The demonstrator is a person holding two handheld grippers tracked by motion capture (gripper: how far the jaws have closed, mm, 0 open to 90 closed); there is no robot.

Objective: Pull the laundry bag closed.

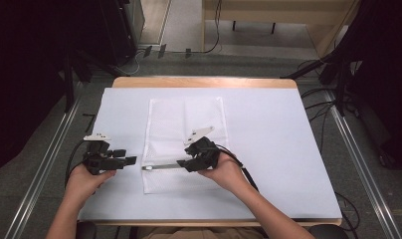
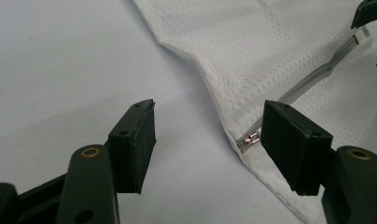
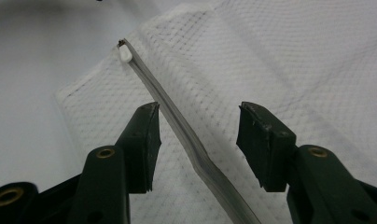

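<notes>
The right gripper (image 1: 181, 163) stands released, its jaws either side of the grey zipper (image 3: 177, 123) without pressing it, over the white mesh bag (image 1: 184, 119). The left gripper (image 1: 131, 160), also released, hovers just beside the bag's edge, near the zipper pull (image 2: 251, 138).

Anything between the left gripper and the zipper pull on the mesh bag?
Nothing visible: the left gripper is open, with only bare sheet before the zipper pull at the mesh bag edge.
</notes>
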